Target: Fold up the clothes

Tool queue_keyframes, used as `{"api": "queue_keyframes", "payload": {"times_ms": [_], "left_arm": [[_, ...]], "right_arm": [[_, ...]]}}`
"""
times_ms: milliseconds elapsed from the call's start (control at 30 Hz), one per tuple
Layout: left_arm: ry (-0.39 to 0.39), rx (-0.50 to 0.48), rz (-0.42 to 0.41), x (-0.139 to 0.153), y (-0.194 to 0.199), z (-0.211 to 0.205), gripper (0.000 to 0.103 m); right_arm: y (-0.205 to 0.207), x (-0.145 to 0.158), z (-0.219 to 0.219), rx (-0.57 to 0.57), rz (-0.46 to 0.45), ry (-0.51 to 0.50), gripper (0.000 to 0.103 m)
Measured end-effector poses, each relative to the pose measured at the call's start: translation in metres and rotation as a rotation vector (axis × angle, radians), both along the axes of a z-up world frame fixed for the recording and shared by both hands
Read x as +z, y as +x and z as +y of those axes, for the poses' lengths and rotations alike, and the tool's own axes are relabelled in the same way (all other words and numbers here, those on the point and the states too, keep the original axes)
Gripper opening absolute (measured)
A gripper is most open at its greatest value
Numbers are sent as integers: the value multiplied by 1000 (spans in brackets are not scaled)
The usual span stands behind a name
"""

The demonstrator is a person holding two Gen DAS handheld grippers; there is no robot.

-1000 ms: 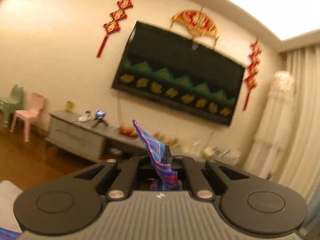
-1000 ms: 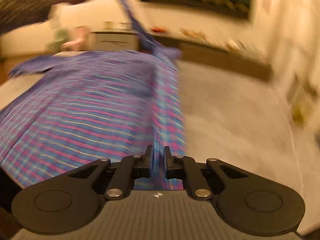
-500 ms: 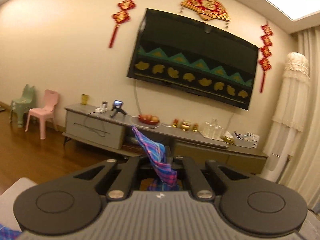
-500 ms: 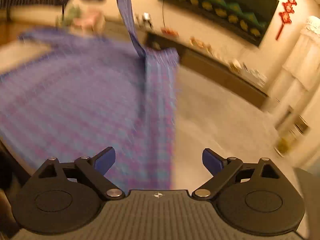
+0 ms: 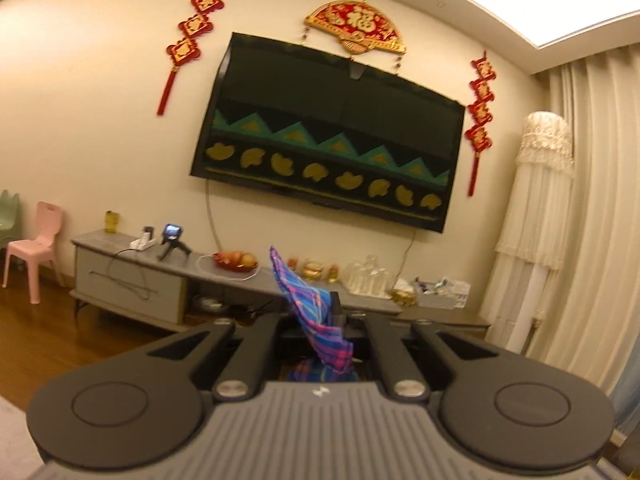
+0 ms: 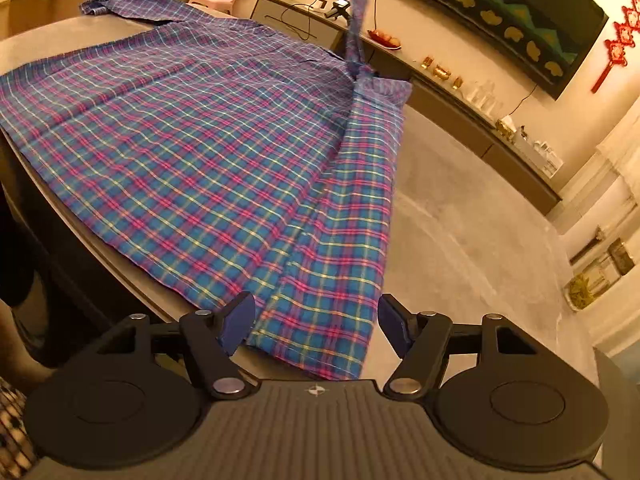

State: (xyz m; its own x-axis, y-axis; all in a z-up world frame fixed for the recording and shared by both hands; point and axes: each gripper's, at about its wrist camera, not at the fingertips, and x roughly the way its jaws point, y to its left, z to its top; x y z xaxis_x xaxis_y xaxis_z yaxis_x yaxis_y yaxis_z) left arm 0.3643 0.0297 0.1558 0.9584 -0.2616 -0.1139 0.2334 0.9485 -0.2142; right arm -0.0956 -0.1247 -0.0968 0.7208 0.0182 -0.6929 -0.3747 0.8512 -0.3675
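Plaid shirt spread on the bench, one strip lifted.

The bench (image 6: 460, 240) carries the plaid shirt (image 6: 192, 152) across its left part, hem at the near edge. Right gripper (image 6: 316, 320) jaws have just been closing but stand released astride the hem. Left gripper (image 5: 334, 320) jaws clench a raised shirt fold.
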Motion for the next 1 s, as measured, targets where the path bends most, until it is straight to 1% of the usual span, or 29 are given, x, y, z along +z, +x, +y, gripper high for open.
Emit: {"api": "queue_keyframes", "payload": {"times_ms": [33,67,100,133,167,200,233,333,500,533,567,600,633,733,833,900,933,967,1000], "left_arm": [[-4,-6,-6,4,0,-7,3],[-4,-12,-12,8,0,-14,3],[-2,-23,-18,12,0,-22,3],[5,-32,-27,16,-1,-30,3],[12,-41,-35,19,-1,-37,3],[19,-49,-43,22,-2,-44,3],[26,-53,-50,24,-2,-49,3],[36,-57,-68,31,-3,-59,3],[45,-38,-75,41,-3,-57,3],[53,-34,-75,43,-2,-57,3],[58,-35,-76,45,-1,-58,3],[64,-37,-76,48,-1,-58,3],[73,-41,-77,50,0,-60,3],[94,-51,-86,58,2,-70,3],[99,-60,-99,63,4,-80,3],[108,-62,-105,66,7,-86,3],[113,-62,-108,68,9,-88,3],[117,-61,-110,69,10,-91,3],[119,-57,-114,69,11,-91,3]], "right_arm": [[2,-2,1,2,9,8,57],[3,-4,-1,-4,17,18,48],[4,-6,-3,-11,24,26,44],[5,-7,-6,-25,28,27,36],[6,-7,-8,-39,32,28,13],[7,-9,-8,-51,31,29,2],[8,-10,-9,-63,29,32,0],[13,-2,-12,-92,4,77,0],[13,13,-9,-84,-28,142,0],[12,12,-10,-85,-18,155,3],[13,8,-9,-84,-5,157,19],[13,4,-7,-84,-2,153,43],[13,2,-6,-84,0,153,53],[11,4,0,-68,-1,165,59],[13,-3,6,-66,11,126,57],[15,-6,4,-85,19,118,53],[16,-6,3,-90,21,118,48],[16,-6,2,-92,24,113,35],[16,-6,1,-94,28,113,17]]}}
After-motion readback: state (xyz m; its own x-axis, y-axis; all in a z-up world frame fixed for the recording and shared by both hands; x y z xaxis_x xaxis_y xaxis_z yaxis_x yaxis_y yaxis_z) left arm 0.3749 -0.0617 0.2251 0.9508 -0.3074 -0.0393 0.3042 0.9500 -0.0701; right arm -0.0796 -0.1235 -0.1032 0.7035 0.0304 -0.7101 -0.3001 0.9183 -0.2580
